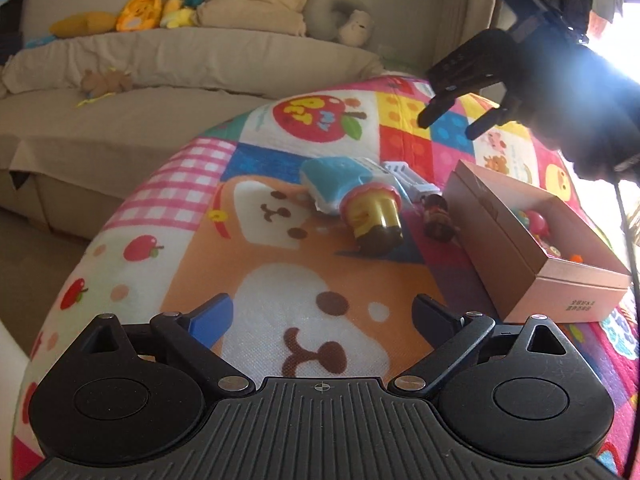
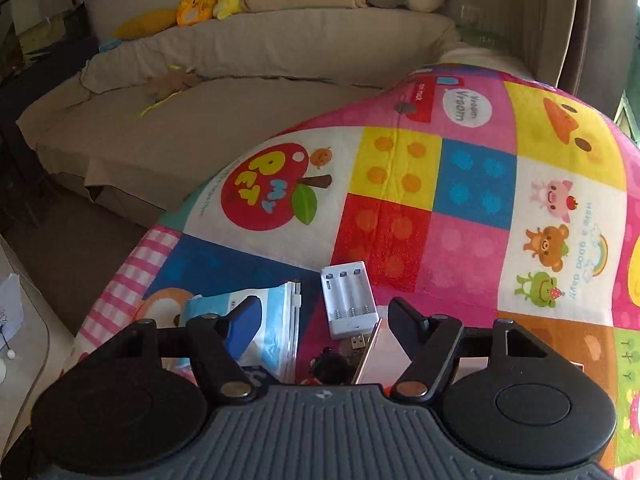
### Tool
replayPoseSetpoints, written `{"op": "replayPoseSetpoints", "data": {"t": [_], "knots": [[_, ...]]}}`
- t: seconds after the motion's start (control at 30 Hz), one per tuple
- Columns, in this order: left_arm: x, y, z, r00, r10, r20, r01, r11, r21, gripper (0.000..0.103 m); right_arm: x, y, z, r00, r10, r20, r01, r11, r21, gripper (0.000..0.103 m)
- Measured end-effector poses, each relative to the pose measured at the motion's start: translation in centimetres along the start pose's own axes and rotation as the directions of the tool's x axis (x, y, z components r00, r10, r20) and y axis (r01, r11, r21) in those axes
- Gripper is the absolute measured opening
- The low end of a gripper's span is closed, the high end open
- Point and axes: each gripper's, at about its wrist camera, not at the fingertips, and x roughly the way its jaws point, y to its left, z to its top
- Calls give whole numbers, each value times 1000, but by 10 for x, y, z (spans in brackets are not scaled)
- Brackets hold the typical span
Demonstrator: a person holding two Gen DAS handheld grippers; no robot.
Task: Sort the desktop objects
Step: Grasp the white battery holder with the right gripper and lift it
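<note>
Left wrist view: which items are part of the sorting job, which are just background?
Job items:
- open pink cardboard box, small toys inside
- yellow-and-pink toy figure
- blue-and-white plastic pouch
- white battery charger
- small dark red figurine

Background:
- beige sofa
- plush toys
- grey neck pillow

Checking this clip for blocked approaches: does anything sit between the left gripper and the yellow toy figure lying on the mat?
Nothing visible does. The left gripper, jaws open and empty, faces the yellow toy figure across bare mat. The pink box lies off to the right.
</note>
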Motion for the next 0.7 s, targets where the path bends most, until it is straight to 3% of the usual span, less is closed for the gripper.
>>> {"op": "replayPoseSetpoints", "data": {"t": [0.1, 0.3, 0.4, 0.53, 0.7], "knots": [[-2, 3, -1, 999, -34, 22, 35, 999, -20, 99, 55, 3, 13, 994, -65, -91, 65, 998, 0, 71], [-2, 14, -1, 997, -64, 30, 67, 993, -99, 99, 124, -3, 28, 972, -51, -230, 61, 998, 35, 70], [-1, 19, -1, 997, -75, 27, 78, 989, -129, 99, 138, -5, 32, 962, -27, -271, 44, 997, 57, 52], [-1, 21, -1, 996, -82, 28, 85, 987, -136, 99, 121, -2, 31, 975, 18, -221, -5, 998, 61, 49], [-2, 20, -1, 996, -78, 32, 82, 988, -133, 100, 56, -3, 26, 993, 96, -69, -88, 991, 104, 48]]}}
